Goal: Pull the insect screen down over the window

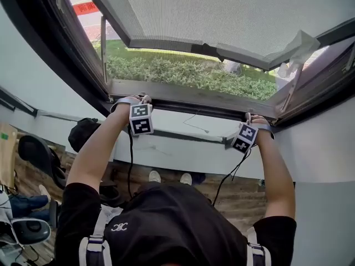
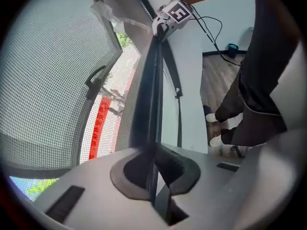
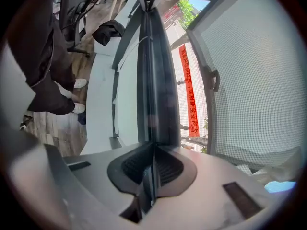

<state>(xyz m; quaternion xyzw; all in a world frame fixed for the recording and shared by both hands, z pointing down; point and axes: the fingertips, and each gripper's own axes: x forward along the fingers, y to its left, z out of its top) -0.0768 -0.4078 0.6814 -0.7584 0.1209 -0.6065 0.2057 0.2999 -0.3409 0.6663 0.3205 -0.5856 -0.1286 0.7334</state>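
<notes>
I hold both grippers up at the window's lower edge. The insect screen's dark pull bar [image 1: 188, 96] runs across just above the white sill [image 1: 183, 148]. My left gripper [image 1: 143, 101] is shut on the bar's left end and my right gripper [image 1: 249, 119] is shut on its right end. In the left gripper view the bar [image 2: 148, 95] runs from my left gripper's jaws [image 2: 154, 150] up to the other gripper [image 2: 168, 20], with fine mesh [image 2: 48, 80] beside it. The right gripper view shows the same bar [image 3: 153, 80] leaving my right gripper's jaws [image 3: 153, 147], with mesh [image 3: 259, 80] on its right.
An outward-opened sash [image 1: 222, 15] hangs above the hedge [image 1: 188, 71] outside. Its handle [image 2: 96, 83] and a red banner [image 3: 189, 90] show through the mesh. Loose white wrap [image 1: 297, 51] clings at the right corner. A black bag [image 1: 83, 132] and a chair [image 1: 33, 148] stand at the left.
</notes>
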